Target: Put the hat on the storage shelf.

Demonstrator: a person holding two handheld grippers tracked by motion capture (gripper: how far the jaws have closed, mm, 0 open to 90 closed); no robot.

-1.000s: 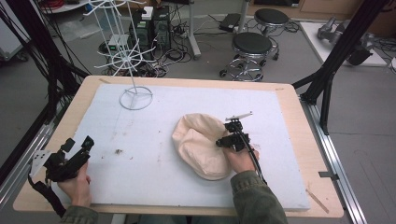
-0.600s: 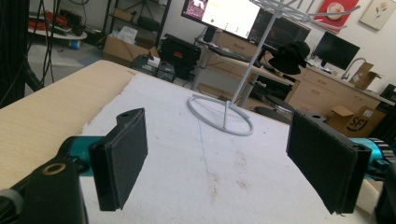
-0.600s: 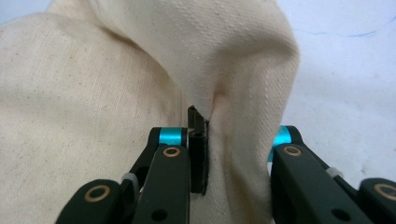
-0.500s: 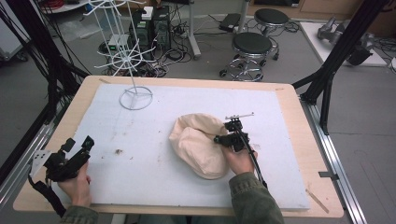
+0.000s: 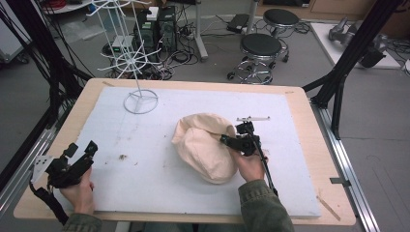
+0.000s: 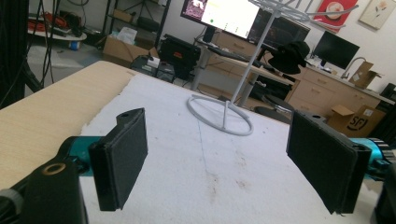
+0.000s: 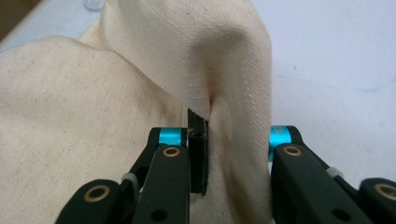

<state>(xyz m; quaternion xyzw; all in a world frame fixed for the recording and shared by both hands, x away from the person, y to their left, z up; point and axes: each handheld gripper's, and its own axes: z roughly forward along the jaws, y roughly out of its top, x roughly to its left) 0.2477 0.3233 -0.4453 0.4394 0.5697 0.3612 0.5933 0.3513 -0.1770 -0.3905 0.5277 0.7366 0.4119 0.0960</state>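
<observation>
Your right gripper [image 5: 226, 140] is clamped tight on a fold of the cream cloth hat [image 5: 203, 145], which lies on the white foam board [image 5: 193, 193] to the right of the wire stand [image 5: 140, 99] and nearer to you than its ring base. In the right gripper view the fabric [image 7: 140, 79] is pinched between the jaws and rises in a ridge above them. My reading is that you are taking the hat up for the stand. To do that well, keep the pinch firm on the doubled edge, lift straight up so the crown hangs free, and carry it toward the stand without dragging it on the board.

Your left gripper [image 5: 80, 152] rests left of the stand, near the board's front corner, jaws wide apart with nothing between them; it could steady the stand's base.

Readable writing: "SFI" on a cardboard box [image 6: 355, 119] beyond the stand.
</observation>
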